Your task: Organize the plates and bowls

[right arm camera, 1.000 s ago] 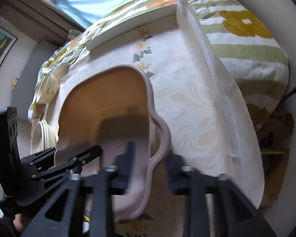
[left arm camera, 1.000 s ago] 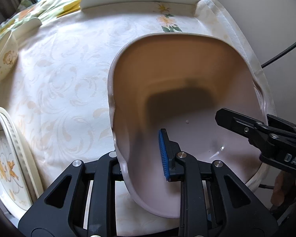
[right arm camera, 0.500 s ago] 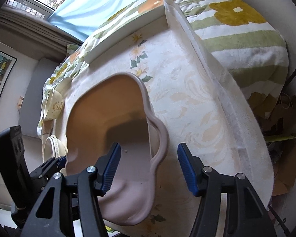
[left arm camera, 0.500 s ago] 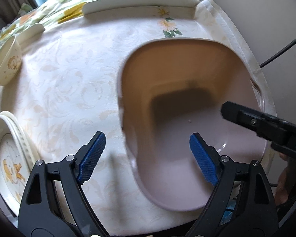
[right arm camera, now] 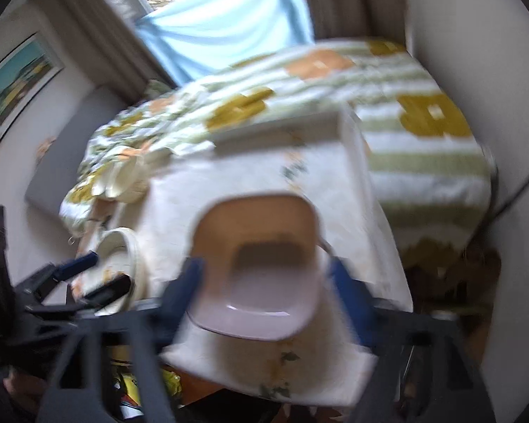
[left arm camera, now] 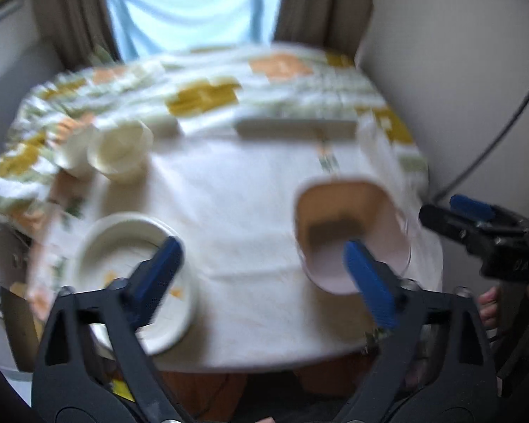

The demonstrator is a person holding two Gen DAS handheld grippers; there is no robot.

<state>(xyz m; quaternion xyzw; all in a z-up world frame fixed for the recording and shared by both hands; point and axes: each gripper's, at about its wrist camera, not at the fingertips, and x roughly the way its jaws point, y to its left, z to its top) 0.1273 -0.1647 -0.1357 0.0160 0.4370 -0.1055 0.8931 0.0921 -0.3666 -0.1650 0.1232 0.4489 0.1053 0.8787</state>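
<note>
A pale pink basin (left arm camera: 335, 204) with a side handle rests empty on the white tablecloth (left arm camera: 236, 194), right side. A stack of cream plates (left arm camera: 123, 246) with an orange print lies at the left front; cream bowls (left arm camera: 120, 151) sit on their sides at the back left. My left gripper (left arm camera: 261, 257) hangs high over the table, its jaws opening wide with nothing between them. My right gripper (right arm camera: 264, 275) hovers above the basin (right arm camera: 257, 218), jaws opening too, the pads clear of its rim. Each gripper shows in the other's view: right gripper (left arm camera: 469, 211), left gripper (right arm camera: 100, 273). Both views are motion-blurred.
A flat white board (left arm camera: 296, 128) lies at the cloth's far edge over a green and orange flowered cover (right arm camera: 423, 141). A wall and a dark cable (left arm camera: 493, 141) run close on the right. A curtained window (left arm camera: 194, 7) is behind the table.
Both grippers let go of the basin's rim, opened wide and rose well above the table. The basin stays where it was set down on the cloth.
</note>
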